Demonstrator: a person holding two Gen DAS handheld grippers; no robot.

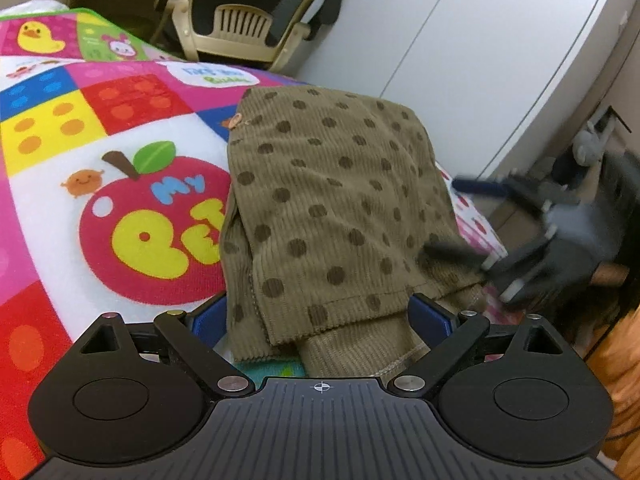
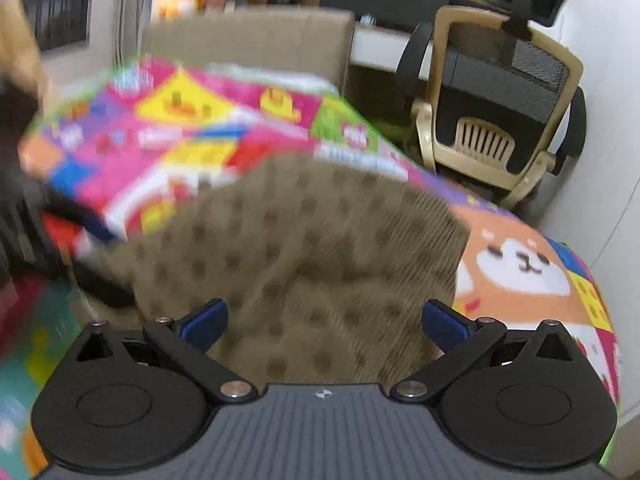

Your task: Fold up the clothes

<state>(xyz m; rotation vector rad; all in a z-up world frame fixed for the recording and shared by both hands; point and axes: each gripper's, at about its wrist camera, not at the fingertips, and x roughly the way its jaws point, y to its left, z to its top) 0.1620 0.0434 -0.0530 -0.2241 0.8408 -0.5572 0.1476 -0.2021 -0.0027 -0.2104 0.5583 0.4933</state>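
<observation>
Both grippers, the left gripper and the right gripper, stand spread with nothing pinched over the near edge of the folded brown dotted garment on the colourful mat, so each should probably pinch a near corner squarely before folding away.

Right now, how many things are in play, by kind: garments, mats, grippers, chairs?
Garments: 1, the brown dotted garment
Mats: 1, the mat
Grippers: 2, the left gripper and the right gripper, both open
Chairs: 1, the chair
Total: 5
</observation>
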